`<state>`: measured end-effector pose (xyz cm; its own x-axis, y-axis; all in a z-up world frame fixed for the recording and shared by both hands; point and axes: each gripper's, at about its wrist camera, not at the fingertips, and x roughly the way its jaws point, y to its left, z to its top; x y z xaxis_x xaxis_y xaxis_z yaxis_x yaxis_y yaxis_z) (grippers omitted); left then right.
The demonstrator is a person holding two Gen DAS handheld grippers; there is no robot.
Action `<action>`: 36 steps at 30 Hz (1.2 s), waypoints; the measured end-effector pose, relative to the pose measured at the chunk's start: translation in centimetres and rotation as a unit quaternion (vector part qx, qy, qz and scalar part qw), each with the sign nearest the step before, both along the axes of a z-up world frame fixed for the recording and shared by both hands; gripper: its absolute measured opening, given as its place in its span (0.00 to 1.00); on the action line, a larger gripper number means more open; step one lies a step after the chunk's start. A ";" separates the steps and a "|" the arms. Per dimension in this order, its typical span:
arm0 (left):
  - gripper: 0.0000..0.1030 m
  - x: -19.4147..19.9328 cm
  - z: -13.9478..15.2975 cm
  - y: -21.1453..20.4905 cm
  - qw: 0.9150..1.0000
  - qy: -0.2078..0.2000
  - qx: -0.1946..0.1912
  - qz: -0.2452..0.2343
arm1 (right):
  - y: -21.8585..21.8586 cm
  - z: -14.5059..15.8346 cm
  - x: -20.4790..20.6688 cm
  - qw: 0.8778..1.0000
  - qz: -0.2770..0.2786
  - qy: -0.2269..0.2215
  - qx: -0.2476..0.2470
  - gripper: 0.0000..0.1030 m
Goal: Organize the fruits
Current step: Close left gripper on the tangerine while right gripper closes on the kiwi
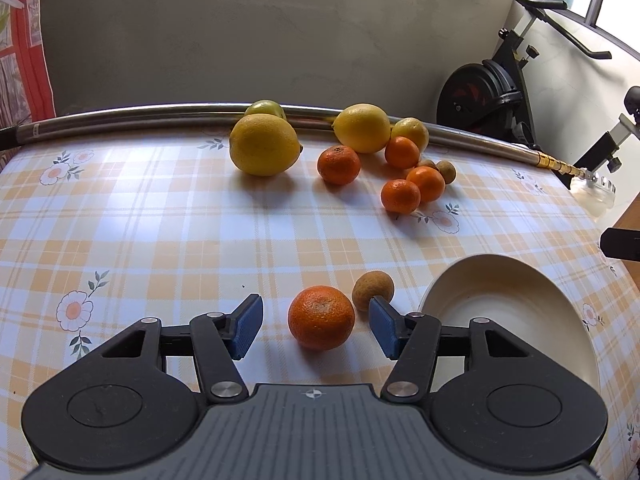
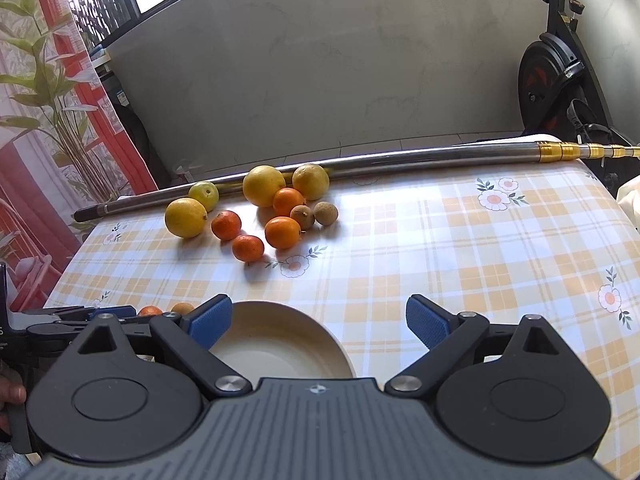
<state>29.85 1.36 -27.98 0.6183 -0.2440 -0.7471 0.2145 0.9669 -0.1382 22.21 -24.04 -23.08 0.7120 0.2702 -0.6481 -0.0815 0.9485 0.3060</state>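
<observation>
Along the far edge of the table (image 1: 160, 216): one metal pole (image 1: 120, 117) lies the whole length of this edge.
Lemons: four, all close to the far edge. The biggest lemon (image 1: 264, 144) is leftmost, a greenish one (image 1: 266, 107) is behind it against the pole, the third (image 1: 362, 128) and the small fourth (image 1: 412, 131) are to the right of them.
Mandarins: five. Four are in a loose group in front of the lemons: (image 1: 339, 164), (image 1: 402, 152), (image 1: 426, 183), (image 1: 400, 196). The fifth mandarin (image 1: 321, 317) is alone by the near edge.
Brown fruits: three, small and round. Two sit together at the right of the far group, (image 1: 446, 171) and (image 1: 427, 164). The third brown fruit (image 1: 373, 290) is just beside the near mandarin, on its right.
Bowl: one cream bowl (image 1: 532, 280), upright by the near edge, to the right of the near mandarin.
Left gripper (image 1: 315, 304): jaws partly spread, one blue pad on each side of the near mandarin, a gap on both sides, so nothing is pinched. The right finger's tip overlaps the third brown fruit; contact I cannot tell.
Right gripper (image 2: 319, 308): jaws spread wide above the bowl (image 2: 336, 344), holding nothing.
Cloth: one checked cloth with flowers covers the table.
</observation>
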 end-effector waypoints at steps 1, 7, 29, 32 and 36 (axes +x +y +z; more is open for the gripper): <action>0.59 0.1 -0.2 -0.1 1.000 0.001 -0.002 0.000 | 0.1 0.0 0.0 1.000 0.001 0.001 -0.001 0.93; 0.38 0.1 -0.9 -0.3 1.000 0.007 0.004 -0.003 | 0.3 -0.1 0.2 1.000 0.009 0.004 -0.005 0.92; 0.37 -4.1 4.1 6.0 0.996 -0.043 0.020 0.079 | 11.2 -1.8 6.2 0.978 0.196 0.042 -0.049 0.47; 0.37 -4.2 4.4 6.8 0.995 -0.043 0.013 0.090 | 13.2 -2.2 6.9 0.972 0.221 0.046 -0.060 0.39; 0.37 -4.5 4.4 7.8 0.994 -0.042 0.009 0.100 | 15.6 -2.9 7.7 0.965 0.241 0.053 -0.082 0.38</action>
